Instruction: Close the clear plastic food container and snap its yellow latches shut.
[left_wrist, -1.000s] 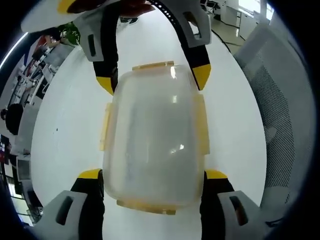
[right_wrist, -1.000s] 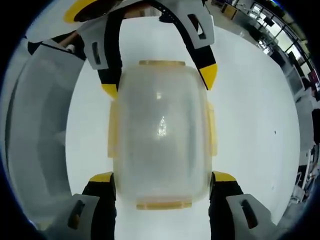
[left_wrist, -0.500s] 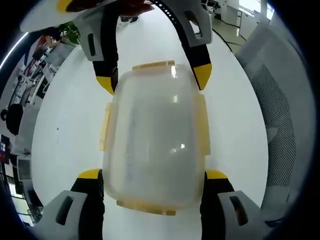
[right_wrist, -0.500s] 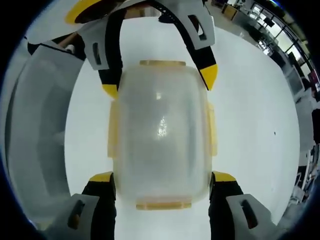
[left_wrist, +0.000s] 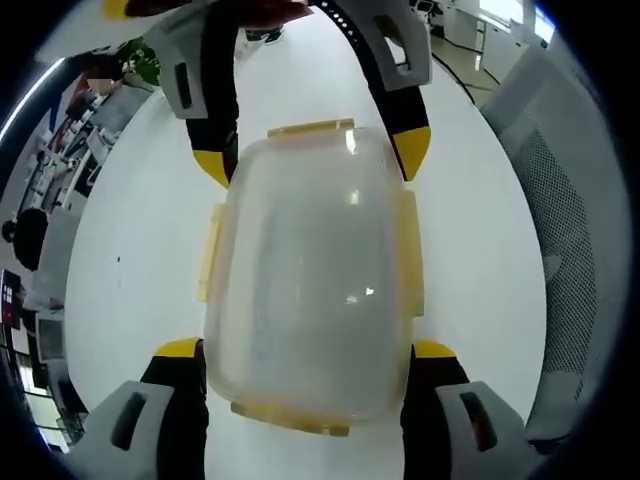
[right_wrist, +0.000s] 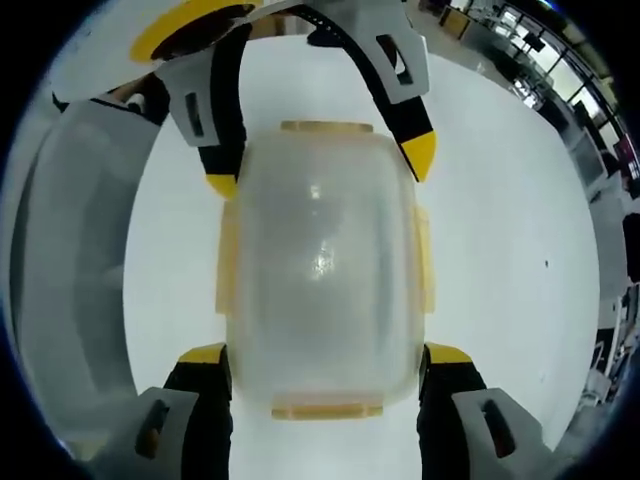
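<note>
1. You're facing one clear container (left_wrist: 308, 280), lid on, flat on a white tabletop (left_wrist: 130, 250), held between 2 grippers at opposite ends.
2. Left gripper (left_wrist: 305, 350): jaws wide, flanking the near end, closed on nothing. Right gripper (right_wrist: 325, 355): same at the other end.
3. Count: 4 yellow latches, 1 per side; near one (left_wrist: 290, 418), far one (left_wrist: 310, 128). Can't tell if snapped.
4. Judgement: press each latch flat w/ a jaw tip while the other gripper braces the box; work opp. sides in turn.
</note>
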